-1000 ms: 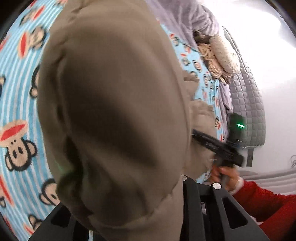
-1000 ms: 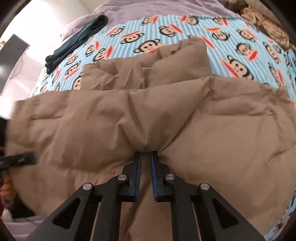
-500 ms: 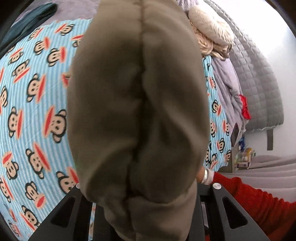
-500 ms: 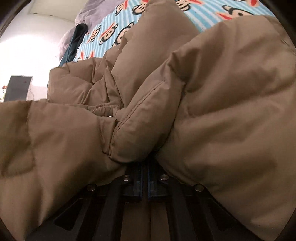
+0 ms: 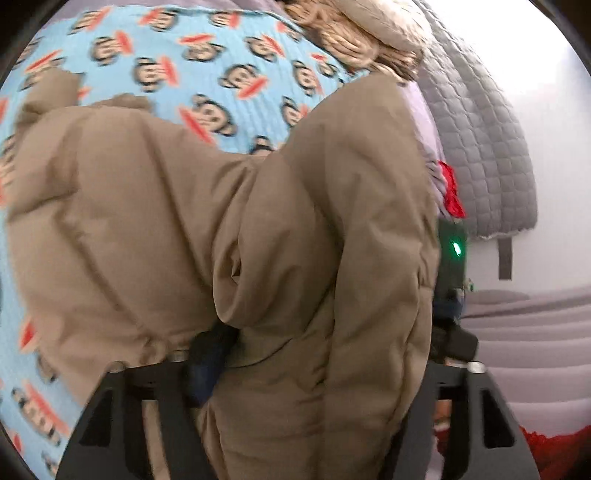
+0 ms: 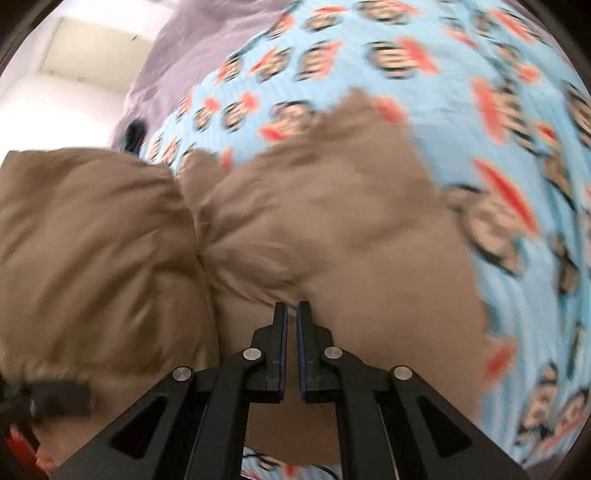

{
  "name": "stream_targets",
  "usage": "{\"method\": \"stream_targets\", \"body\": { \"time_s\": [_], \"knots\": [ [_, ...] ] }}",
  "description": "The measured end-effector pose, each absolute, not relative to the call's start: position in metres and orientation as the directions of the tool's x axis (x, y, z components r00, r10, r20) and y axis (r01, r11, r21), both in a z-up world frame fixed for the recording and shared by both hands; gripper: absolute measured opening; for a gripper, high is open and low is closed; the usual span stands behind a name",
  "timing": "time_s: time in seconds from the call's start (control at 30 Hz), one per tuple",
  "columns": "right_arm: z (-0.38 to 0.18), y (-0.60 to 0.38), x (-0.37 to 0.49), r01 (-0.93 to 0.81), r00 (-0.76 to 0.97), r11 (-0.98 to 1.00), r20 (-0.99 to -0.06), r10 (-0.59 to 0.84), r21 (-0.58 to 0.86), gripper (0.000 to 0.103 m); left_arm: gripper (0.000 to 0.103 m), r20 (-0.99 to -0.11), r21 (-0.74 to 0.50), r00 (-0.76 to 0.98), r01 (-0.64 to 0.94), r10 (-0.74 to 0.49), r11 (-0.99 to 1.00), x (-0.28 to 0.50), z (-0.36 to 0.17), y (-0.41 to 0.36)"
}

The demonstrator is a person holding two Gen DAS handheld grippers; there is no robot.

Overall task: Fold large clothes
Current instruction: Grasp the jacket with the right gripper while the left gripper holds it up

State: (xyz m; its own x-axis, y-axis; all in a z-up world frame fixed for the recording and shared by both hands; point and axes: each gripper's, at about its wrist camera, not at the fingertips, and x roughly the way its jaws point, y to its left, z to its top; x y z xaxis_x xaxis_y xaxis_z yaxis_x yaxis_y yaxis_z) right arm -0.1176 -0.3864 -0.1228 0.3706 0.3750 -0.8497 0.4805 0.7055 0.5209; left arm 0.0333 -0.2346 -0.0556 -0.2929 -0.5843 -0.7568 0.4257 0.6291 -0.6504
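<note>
A large tan padded jacket (image 5: 229, 236) lies bunched on a bed with a blue monkey-print sheet (image 5: 207, 70). In the left wrist view the jacket drapes over my left gripper (image 5: 236, 350); one dark finger (image 5: 207, 362) shows, the other is hidden, and the fabric hangs from between them. In the right wrist view my right gripper (image 6: 291, 314) is shut on a fold of the jacket (image 6: 332, 229), its fingers nearly touching. The other gripper (image 6: 44, 398) shows at lower left. The right gripper's body with a green light (image 5: 454, 251) shows behind the jacket.
A beige knitted cushion (image 5: 354, 33) and a grey quilted cover (image 5: 480, 140) lie at the head of the bed. A red cloth (image 5: 452, 192) sits beside them. A lilac blanket (image 6: 192, 62) and a dark garment (image 6: 135, 134) lie at the far side.
Both grippers have carried the jacket forward over the bed. The part that hung in front of the left camera has dropped lower and spread out, so the sheet shows again. The right view is motion-blurred.
</note>
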Motion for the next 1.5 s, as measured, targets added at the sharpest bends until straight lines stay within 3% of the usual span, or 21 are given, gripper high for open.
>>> {"method": "stream_targets", "body": {
  "time_s": [0.13,0.17,0.27,0.3,0.4,0.6,0.7,0.8,0.83,0.87,0.9,0.97,1.07,1.2,1.37,1.5],
  "knots": [
    [-0.119,-0.412,-0.158,0.548,0.392,0.658,-0.854,0.342,0.516,0.007,0.072,-0.759,-0.647,-0.292,0.439,-0.583,0.623,0.038,-0.081,-0.271],
    [-0.117,-0.416,-0.169,0.558,0.397,0.65,-0.853,0.338,0.517,0.015,0.072,-0.764,-0.642,-0.289,0.438,-0.577,0.629,0.03,-0.083,-0.27],
    [-0.105,-0.42,-0.187,0.558,0.421,0.639,-0.844,0.334,0.53,0.068,0.079,-0.786,-0.616,-0.285,0.433,-0.548,0.658,0.035,-0.107,-0.291],
    [-0.099,-0.419,-0.192,0.545,0.442,0.638,-0.833,0.332,0.544,0.069,0.079,-0.798,-0.601,-0.283,0.435,-0.532,0.671,0.034,-0.109,-0.296],
    [-0.077,-0.414,-0.21,0.474,0.498,0.649,-0.789,0.36,0.595,0.069,0.079,-0.839,-0.544,-0.294,0.475,-0.458,0.692,0.036,-0.113,-0.312],
    [-0.041,-0.374,-0.22,0.272,0.521,0.686,-0.703,0.485,0.675,0.069,0.079,-0.839,-0.542,-0.337,0.456,-0.427,0.705,0.046,-0.118,-0.32],
    [-0.033,-0.348,-0.216,0.2,0.502,0.722,-0.702,0.505,0.662,0.069,0.079,-0.845,-0.532,-0.35,0.462,-0.405,0.71,0.046,-0.117,-0.324],
    [-0.033,-0.331,-0.201,0.193,0.509,0.781,-0.741,0.438,0.594,0.069,0.079,-0.853,-0.519,-0.345,0.489,-0.391,0.701,0.042,-0.104,-0.323],
    [-0.036,-0.329,-0.197,0.221,0.507,0.795,-0.763,0.401,0.565,0.065,0.079,-0.852,-0.523,-0.335,0.496,-0.403,0.693,0.043,-0.097,-0.321],
    [-0.042,-0.33,-0.193,0.262,0.499,0.795,-0.782,0.373,0.547,0.035,0.079,-0.844,-0.536,-0.32,0.504,-0.43,0.677,0.044,-0.085,-0.318],
    [-0.045,-0.332,-0.194,0.288,0.5,0.783,-0.784,0.368,0.551,0.018,0.079,-0.837,-0.547,-0.304,0.512,-0.456,0.663,0.045,-0.074,-0.313],
    [-0.056,-0.344,-0.196,0.379,0.491,0.769,-0.816,0.305,0.515,0.014,0.079,-0.836,-0.53,-0.212,0.546,-0.505,0.648,0.052,-0.049,-0.297],
    [-0.078,-0.363,-0.21,0.492,0.464,0.712,-0.843,0.273,0.501,0.014,0.079,-0.869,-0.421,-0.039,0.585,-0.494,0.693,0.063,-0.03,-0.268],
    [-0.117,-0.382,-0.233,0.591,0.434,0.616,-0.85,0.3,0.52,0.014,0.079,-0.937,-0.166,0.153,0.594,-0.313,0.787,0.076,-0.054,-0.234],
    [-0.151,-0.392,-0.238,0.627,0.45,0.526,-0.819,0.358,0.574,0.018,0.079,-0.942,-0.135,0.178,0.575,-0.284,0.807,0.075,-0.088,-0.236],
    [-0.169,-0.399,-0.241,0.639,0.445,0.513,-0.819,0.362,0.573,0.019,0.086,-0.947,-0.104,0.187,0.594,-0.263,0.798,0.074,-0.11,-0.27]
  ]
}}
